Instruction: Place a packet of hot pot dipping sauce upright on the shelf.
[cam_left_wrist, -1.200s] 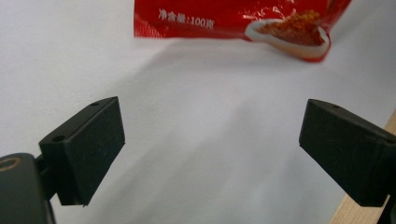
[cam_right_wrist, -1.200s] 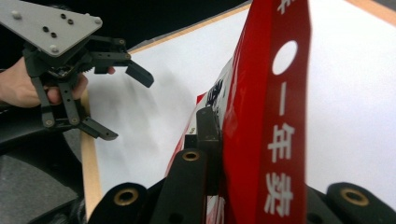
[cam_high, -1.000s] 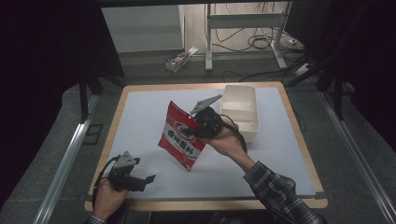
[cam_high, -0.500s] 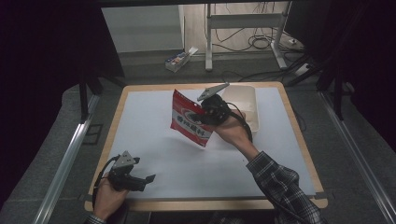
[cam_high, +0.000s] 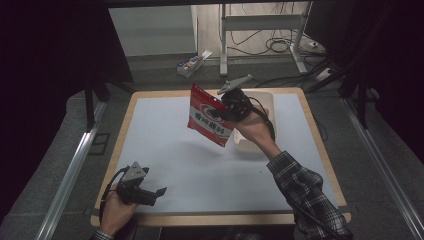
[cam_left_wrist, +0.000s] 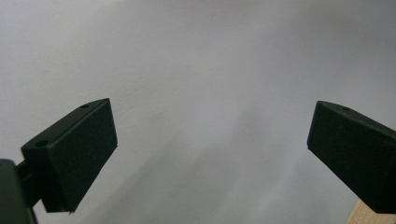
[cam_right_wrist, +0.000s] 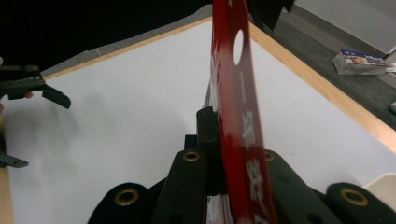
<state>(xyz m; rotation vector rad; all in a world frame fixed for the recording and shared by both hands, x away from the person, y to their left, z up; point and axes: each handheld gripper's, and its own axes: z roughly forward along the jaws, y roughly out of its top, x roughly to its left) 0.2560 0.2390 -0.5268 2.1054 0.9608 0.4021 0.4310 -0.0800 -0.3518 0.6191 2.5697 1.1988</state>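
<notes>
Since a second ago we see the right gripper (cam_high: 227, 107), clamped on the red packet (cam_high: 210, 120), carrying it up-frame toward the white tub (cam_high: 267, 100) at centre of the high view, likely for dropping in. Lower left, the left gripper (cam_high: 157, 192) waits. Its own view: jaws have just been opening, wide, nothing between. Right gripper view: the packet (cam_right_wrist: 238, 135) is pinched edge-on, hanging free.

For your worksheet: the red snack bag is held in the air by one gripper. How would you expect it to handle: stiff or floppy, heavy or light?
The red snack bag probably is light: the right gripper holds it clear of the white mat by one edge. It looks fairly floppy, hanging tilted below the grip. Its glossy film may be slippery.
</notes>
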